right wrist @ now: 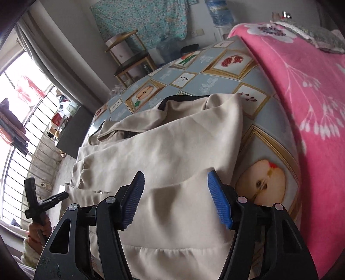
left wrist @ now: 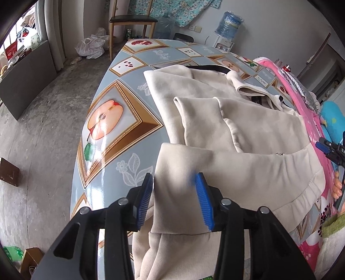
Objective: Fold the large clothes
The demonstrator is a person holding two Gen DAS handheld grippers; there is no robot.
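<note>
A large cream jacket (left wrist: 248, 133) lies spread on the table (left wrist: 120, 120), one sleeve (left wrist: 200, 120) folded across its front and a black collar lining at the far end. My left gripper (left wrist: 175, 181) stands open over the jacket's near left corner, with cloth between its blue pads and hanging off the table edge below. In the right wrist view the jacket (right wrist: 172, 140) fills the middle. My right gripper (right wrist: 176, 175) is open just above the hem, its pads clear of the cloth. The other gripper shows at each view's edge: the right gripper (left wrist: 330, 148) and the left gripper (right wrist: 43, 202), held by a hand.
The table (right wrist: 258, 140) wears a glossy fruit-print cloth. A pink flowered blanket (right wrist: 312, 97) covers its right side, close to the jacket. A wooden chair (left wrist: 131, 19) and a water bottle (left wrist: 230, 23) stand beyond the far end. Bare concrete floor lies to the left.
</note>
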